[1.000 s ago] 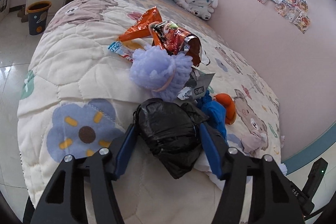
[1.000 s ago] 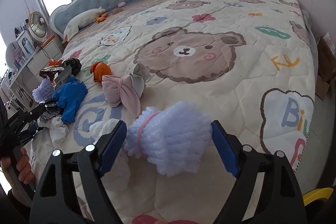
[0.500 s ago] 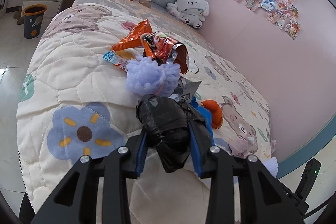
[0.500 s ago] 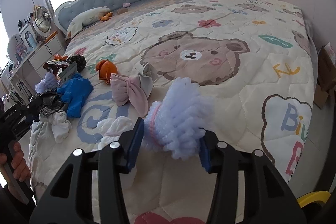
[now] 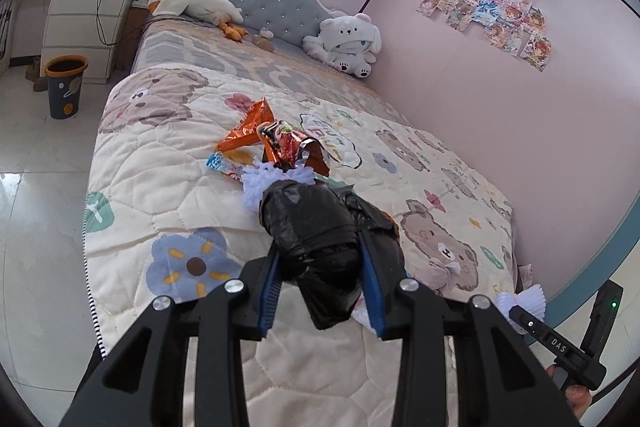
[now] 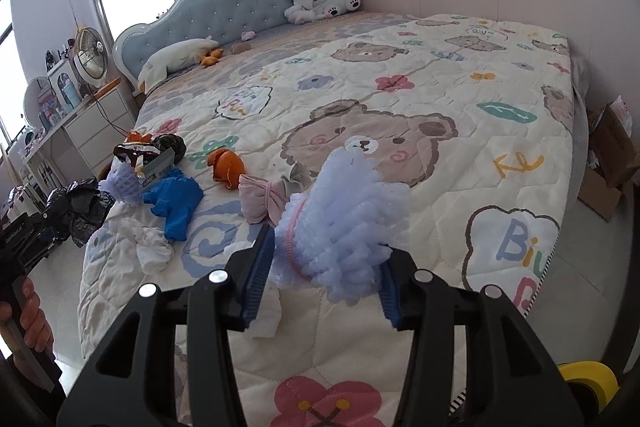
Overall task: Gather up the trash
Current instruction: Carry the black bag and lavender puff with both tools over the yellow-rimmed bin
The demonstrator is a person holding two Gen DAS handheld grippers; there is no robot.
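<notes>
Both grippers loaded over the bed
Left gripper (image 5: pixel 320 279) clamps a crumpled black plastic bag (image 5: pixel 316 231); right gripper (image 6: pixel 324 279) squeezes a fluffy lilac foam net (image 6: pixel 344 223), both light, soft, best pinched mid-body.

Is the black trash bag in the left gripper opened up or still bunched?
Bunched. The black trash bag is a crumpled wad clamped in the left gripper; no open mouth shows.

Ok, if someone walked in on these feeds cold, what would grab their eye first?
Probably the two full grippers: the left gripper is clamped on a crumpled black trash bag over the near edge of the bed, and the right gripper squeezes a fluffy lavender foam net. Next, the litter heap on the quilt: shiny snack wrappers, a blue glove and an orange peel.
</notes>
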